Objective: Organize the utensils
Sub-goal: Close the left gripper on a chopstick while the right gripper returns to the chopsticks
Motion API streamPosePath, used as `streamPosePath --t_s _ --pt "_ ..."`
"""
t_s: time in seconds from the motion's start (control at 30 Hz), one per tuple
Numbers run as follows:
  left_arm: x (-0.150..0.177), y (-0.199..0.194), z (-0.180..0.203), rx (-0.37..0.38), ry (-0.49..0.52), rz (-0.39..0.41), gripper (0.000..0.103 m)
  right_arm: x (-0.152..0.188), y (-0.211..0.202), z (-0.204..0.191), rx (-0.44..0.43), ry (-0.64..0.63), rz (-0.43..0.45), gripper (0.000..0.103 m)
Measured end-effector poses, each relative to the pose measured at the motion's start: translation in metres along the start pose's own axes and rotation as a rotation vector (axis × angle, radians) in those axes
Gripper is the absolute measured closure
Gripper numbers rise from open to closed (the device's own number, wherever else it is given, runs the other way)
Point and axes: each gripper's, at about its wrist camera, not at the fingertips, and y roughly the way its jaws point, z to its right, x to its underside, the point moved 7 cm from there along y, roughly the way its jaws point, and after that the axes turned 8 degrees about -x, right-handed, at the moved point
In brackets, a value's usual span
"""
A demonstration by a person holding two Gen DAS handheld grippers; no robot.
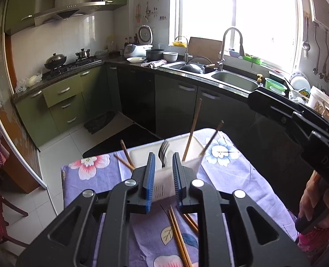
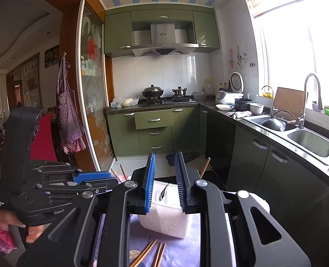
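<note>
A white slotted utensil basket (image 1: 164,184) stands on a purple floral tablecloth (image 1: 226,173). A metal fork (image 1: 163,152) and two brown chopsticks (image 1: 193,131) stand in it. More chopsticks (image 1: 177,233) lie loose on the cloth in front of it, and two (image 1: 126,155) lean at its left side. My left gripper (image 1: 163,156) hovers over the basket's near wall, jaws a little apart, nothing between them. In the right wrist view my right gripper (image 2: 165,155) hangs above the basket (image 2: 164,220), open with nothing held. Beside it on the left is the left gripper (image 2: 113,178).
The table is small and ends just past the basket. Beyond lies the tiled floor (image 1: 59,153) with a dark mat (image 1: 99,122). Green cabinets (image 2: 153,120), a stove (image 2: 164,99) and a double sink (image 1: 233,80) line the walls. A hand (image 1: 309,202) holds the right gripper's handle.
</note>
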Motion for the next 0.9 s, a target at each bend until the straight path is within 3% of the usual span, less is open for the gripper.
streamPosePath --t_s 0.13,0.27,0.43,0.53,0.9 --pt "0.059 0.006 0.014 0.041 -0.011 -0.107 0.085 0.054 -0.013 0.004 0.024 0.028 -0.094 0.081" --pt "0.114 0.031 0.025 0.065 -0.032 -0.233 0.085 0.118 0.002 0.013 0.04 0.064 -0.228 0.081" --pt "0.157 0.077 0.025 0.068 -0.107 -0.377 0.085 0.172 0.028 0.021 0.034 0.075 -0.339 0.081" --pt "0.173 0.097 0.023 0.075 -0.145 -0.435 0.085 0.184 0.04 0.027 0.032 0.069 -0.367 0.074" --pt "0.18 0.12 0.026 0.051 -0.128 -0.483 0.085 0.18 0.053 0.036 0.022 0.083 -0.373 0.074"
